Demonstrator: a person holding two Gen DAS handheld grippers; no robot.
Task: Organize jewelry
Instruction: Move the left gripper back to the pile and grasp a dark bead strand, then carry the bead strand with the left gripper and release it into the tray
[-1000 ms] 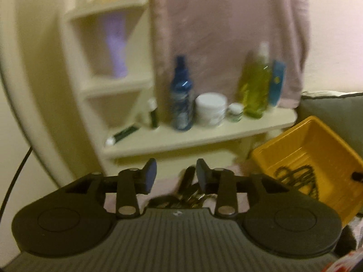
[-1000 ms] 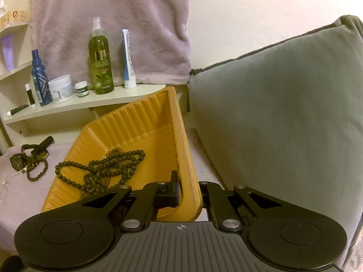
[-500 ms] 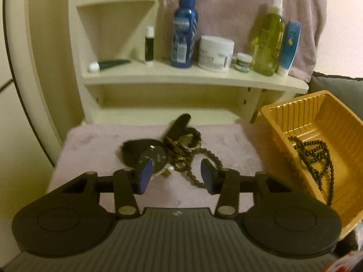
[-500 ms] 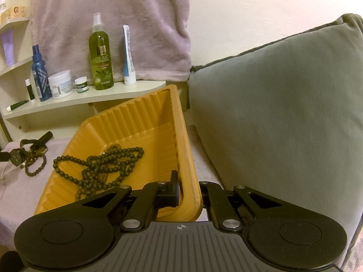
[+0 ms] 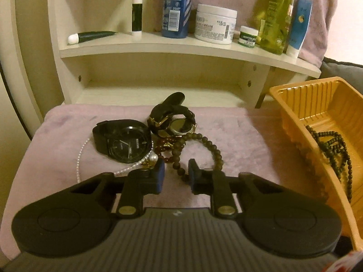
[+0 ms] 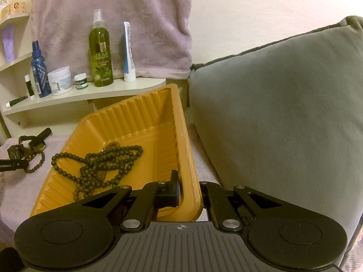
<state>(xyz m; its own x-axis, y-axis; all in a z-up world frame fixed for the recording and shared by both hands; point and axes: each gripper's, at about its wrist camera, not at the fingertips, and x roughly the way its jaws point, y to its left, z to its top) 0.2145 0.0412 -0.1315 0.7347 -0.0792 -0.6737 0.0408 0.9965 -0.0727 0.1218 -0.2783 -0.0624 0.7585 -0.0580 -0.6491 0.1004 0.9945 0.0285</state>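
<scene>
On a soft mauve cloth (image 5: 238, 133) below a cream shelf (image 5: 181, 52), a tangle of jewelry waits to be sorted. A black wristwatch (image 5: 123, 140) lies at the left of the heap, a gold-trimmed watch with a black strap (image 5: 179, 124) just beyond it, and a brown bead bracelet (image 5: 199, 145) curls to the right, with a thin string of pearls (image 5: 79, 158) trailing off toward the near left.

The left gripper (image 5: 175, 172) sits low over the near edge of the heap, its fingers (image 5: 158, 174) closing with a loop of the brown bead bracelet lying in the gap between them; the pads do not press on it yet.

To the right, an orange ribbed tray (image 6: 136, 117) is tilted up against a grey cushion (image 6: 283, 113), with a long dark bead necklace (image 6: 102, 163) heaped inside it. The right gripper (image 6: 189, 190) has its fingers clamped on the tray's near right rim, one finger inside the wall and one outside.

On the shelf stand a blue spray bottle (image 5: 177, 6), a white cream jar (image 5: 215, 23), a small green-labelled pot (image 5: 248, 37), a green olive bottle (image 6: 101, 52) and a blue-and-white tube (image 6: 128, 52), in front of a hanging mauve towel (image 6: 113, 22).
</scene>
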